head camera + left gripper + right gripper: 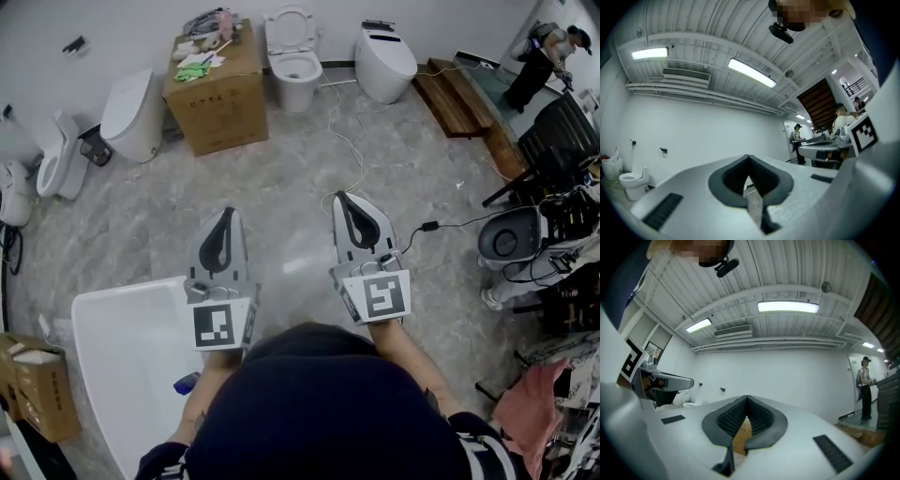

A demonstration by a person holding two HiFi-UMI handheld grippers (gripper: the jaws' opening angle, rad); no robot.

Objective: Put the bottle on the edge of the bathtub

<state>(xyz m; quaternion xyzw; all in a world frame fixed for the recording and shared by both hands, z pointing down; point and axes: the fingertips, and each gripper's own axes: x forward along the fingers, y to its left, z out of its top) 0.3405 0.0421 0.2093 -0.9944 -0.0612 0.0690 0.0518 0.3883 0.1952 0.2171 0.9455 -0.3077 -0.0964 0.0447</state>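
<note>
Near the left gripper [227,216], only the head view shows the bathtub [94,306].

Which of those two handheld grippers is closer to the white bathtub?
Left. The left gripper hangs by the far corner of the white bathtub; the right gripper is farther right, over the grey marble floor.

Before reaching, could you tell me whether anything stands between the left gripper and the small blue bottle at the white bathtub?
Nothing visible does. The small blue bottle lies by the white bathtub's rim, behind the shut left gripper, which points away; the person's forearm hides part of it.
</note>
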